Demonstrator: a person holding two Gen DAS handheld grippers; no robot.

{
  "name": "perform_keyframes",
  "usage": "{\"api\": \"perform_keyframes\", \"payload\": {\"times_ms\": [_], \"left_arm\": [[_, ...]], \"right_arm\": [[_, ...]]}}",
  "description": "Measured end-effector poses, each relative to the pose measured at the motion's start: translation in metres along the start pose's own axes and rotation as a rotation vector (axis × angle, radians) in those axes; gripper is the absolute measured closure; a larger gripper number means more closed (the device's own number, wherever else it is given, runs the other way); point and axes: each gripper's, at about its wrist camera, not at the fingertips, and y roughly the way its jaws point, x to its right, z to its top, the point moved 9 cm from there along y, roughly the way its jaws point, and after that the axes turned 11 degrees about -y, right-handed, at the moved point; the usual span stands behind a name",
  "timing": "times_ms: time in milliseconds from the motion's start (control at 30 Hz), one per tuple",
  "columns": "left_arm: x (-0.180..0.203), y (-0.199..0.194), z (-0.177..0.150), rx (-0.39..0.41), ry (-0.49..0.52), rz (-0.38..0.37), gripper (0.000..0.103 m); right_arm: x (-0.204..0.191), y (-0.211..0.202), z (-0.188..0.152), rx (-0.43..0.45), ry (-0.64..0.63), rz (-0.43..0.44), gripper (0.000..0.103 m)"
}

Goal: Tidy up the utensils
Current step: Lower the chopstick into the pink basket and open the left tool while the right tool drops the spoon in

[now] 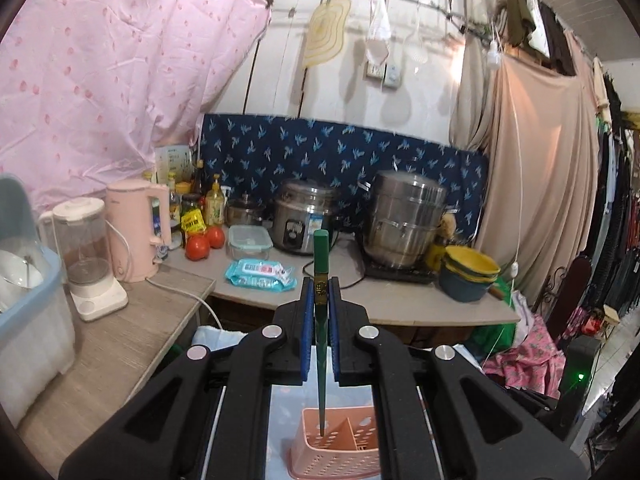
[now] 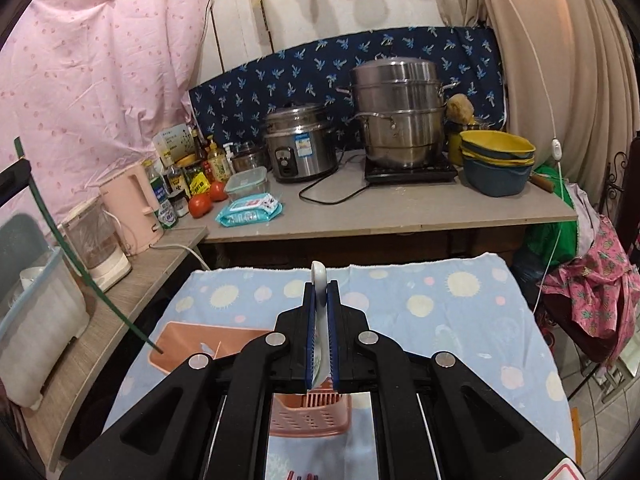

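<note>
In the left wrist view my left gripper (image 1: 320, 286) is shut on a dark green chopstick (image 1: 321, 256) that stands nearly upright. Its thin tip hangs over a pink perforated utensil basket (image 1: 340, 452) with dividers, seen below the jaws. In the right wrist view my right gripper (image 2: 320, 286) is shut on a white spoon (image 2: 319, 280), whose handle end sticks up past the pads. A pink perforated basket (image 2: 308, 414) lies under that gripper on the patterned cloth (image 2: 440, 312). At that view's left edge the green chopstick (image 2: 60, 240) slants down from part of the left gripper (image 2: 14, 178).
A flat pink tray (image 2: 180, 344) lies on the cloth's left side. The counter (image 2: 400, 212) behind holds a rice cooker (image 2: 298, 142), a steel steamer pot (image 2: 400, 116), stacked bowls (image 2: 496, 160), tomatoes, bottles and a wipes pack. A pink kettle (image 1: 138, 228), a blender (image 1: 86, 256) and a blue bin (image 1: 28, 312) stand left.
</note>
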Motion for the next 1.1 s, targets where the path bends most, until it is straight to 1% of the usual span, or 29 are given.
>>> {"api": "perform_keyframes", "payload": {"times_ms": [133, 233, 400, 467, 500, 533, 567, 600, 733, 833, 967, 1100], "left_arm": [[-0.011, 0.024, -0.023, -0.059, 0.004, 0.018, 0.096], [-0.023, 0.031, -0.034, -0.084, -0.017, 0.028, 0.096], [-0.038, 0.038, -0.047, -0.115, -0.055, 0.043, 0.096], [-0.042, 0.037, -0.049, -0.11, -0.071, 0.045, 0.095], [-0.044, 0.034, -0.049, -0.108, -0.078, 0.042, 0.087], [-0.045, 0.031, -0.051, -0.103, -0.081, 0.051, 0.07], [-0.046, 0.028, -0.051, -0.096, -0.082, 0.057, 0.063], [-0.047, 0.024, -0.051, -0.089, -0.08, 0.059, 0.059], [-0.049, 0.008, -0.059, -0.1, -0.067, 0.063, 0.059], [-0.052, -0.007, -0.072, -0.12, -0.059, 0.068, 0.059], [-0.057, -0.031, -0.102, -0.161, -0.032, 0.081, 0.059], [-0.068, -0.05, -0.143, -0.238, -0.033, 0.095, 0.059]], "right_arm": [[-0.003, 0.024, -0.015, -0.05, 0.005, 0.014, 0.097], [-0.001, 0.035, -0.024, -0.079, 0.016, 0.017, 0.097], [0.002, 0.044, -0.035, -0.099, 0.027, 0.02, 0.097], [0.002, 0.041, -0.036, -0.085, 0.025, 0.009, 0.095], [0.002, 0.039, -0.035, -0.075, 0.025, 0.001, 0.091], [0.003, 0.037, -0.034, -0.067, 0.024, -0.008, 0.088], [0.003, 0.034, -0.033, -0.059, 0.027, -0.012, 0.081], [0.004, 0.03, -0.033, -0.055, 0.03, -0.012, 0.08], [0.005, 0.013, -0.038, -0.05, 0.03, -0.014, 0.08], [0.003, -0.003, -0.048, -0.054, 0.029, -0.006, 0.08], [-0.003, -0.027, -0.074, -0.075, 0.024, 0.006, 0.078], [-0.007, -0.055, -0.109, -0.098, 0.002, -0.022, 0.077]]}}
